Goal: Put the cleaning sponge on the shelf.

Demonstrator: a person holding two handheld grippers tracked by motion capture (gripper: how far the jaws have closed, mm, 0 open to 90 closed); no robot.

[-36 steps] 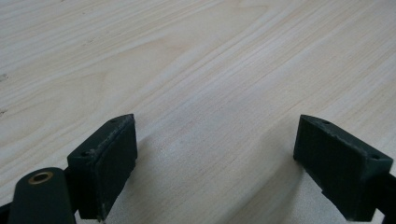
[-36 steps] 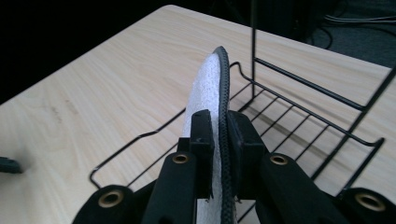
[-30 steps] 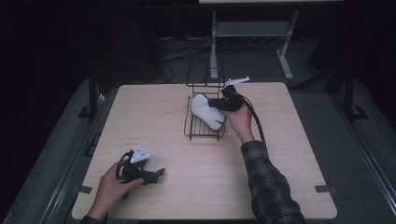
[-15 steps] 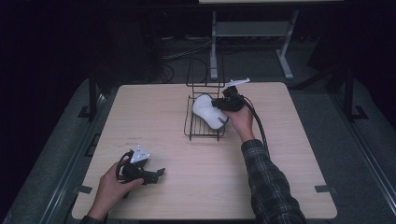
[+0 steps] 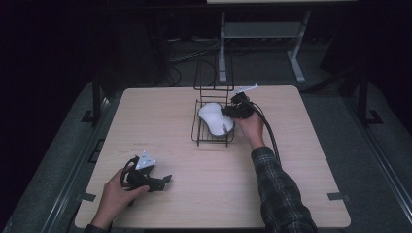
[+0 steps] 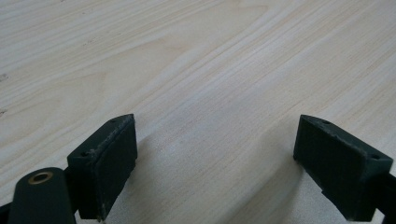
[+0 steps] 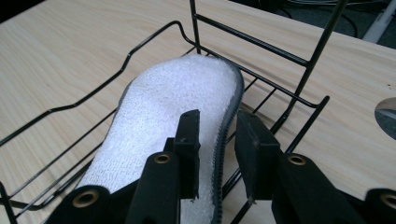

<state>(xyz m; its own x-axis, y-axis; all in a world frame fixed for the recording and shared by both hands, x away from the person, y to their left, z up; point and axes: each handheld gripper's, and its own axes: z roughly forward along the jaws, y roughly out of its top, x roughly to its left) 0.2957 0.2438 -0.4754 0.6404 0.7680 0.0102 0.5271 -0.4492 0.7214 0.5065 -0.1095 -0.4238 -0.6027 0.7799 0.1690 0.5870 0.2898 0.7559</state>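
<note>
Between right gripper [image 7: 217,140] fingers [image 7: 187,140], insole [image 7: 177,102] edge, wire rack [image 7: 154,39]

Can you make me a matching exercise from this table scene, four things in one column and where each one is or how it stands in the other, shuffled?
Things:
1. white insole
2. black wire rack
3. left claw
4. right claw

Places or states:
A. near the table's front left corner, jaws wide apart over bare wood
B. lying in the rack's tray
C. jaws on either side of the insole's rim, just been opening
D. standing near the middle of the table's far side

Pairs: 1-B, 2-D, 3-A, 4-C
</note>
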